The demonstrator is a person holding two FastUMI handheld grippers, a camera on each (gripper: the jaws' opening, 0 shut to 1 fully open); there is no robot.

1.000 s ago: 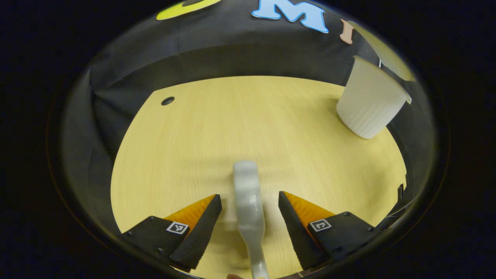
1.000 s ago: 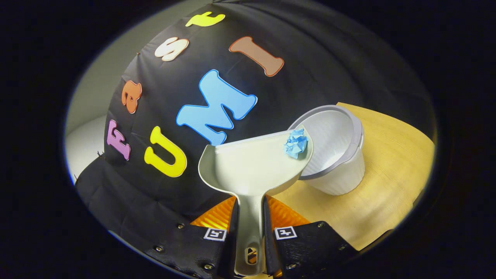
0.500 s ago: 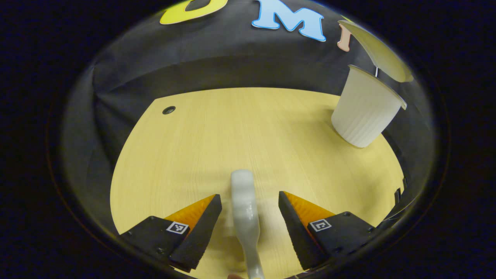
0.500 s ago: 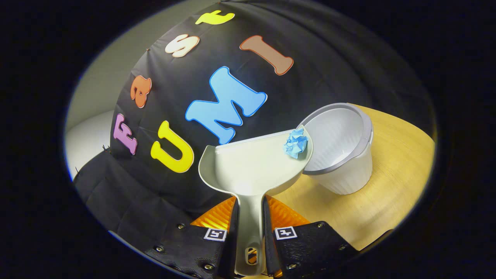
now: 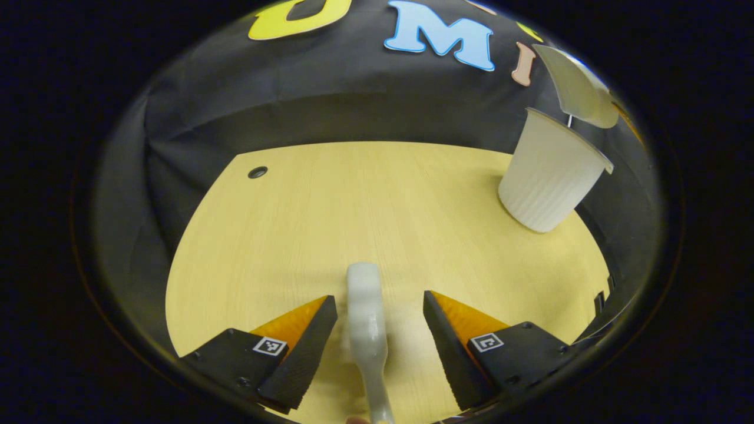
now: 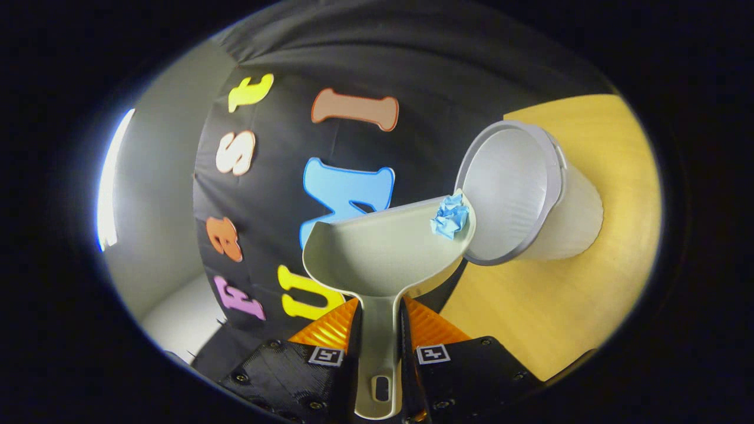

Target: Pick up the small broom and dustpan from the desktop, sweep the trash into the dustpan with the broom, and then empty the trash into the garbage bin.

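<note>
Right gripper (image 6: 380, 344), fingers clamped on pale plastic dustpan (image 6: 383, 259), is rolling it further than a second ago, crumpled blue paper trash (image 6: 449, 215) nearing white ribbed garbage bin (image 6: 518, 188); left gripper (image 5: 380, 321), fingers apart, is straddling white broom handle (image 5: 366, 318) on desktop.

The pale wooden desk (image 5: 330, 212) carries a white ribbed bin (image 5: 545, 176) near its far right edge.

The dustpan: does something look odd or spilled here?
Nothing has spilled. The dustpan is tilted toward the garbage bin, and the blue paper ball sits at its lower corner by the bin's rim, not yet inside.
</note>
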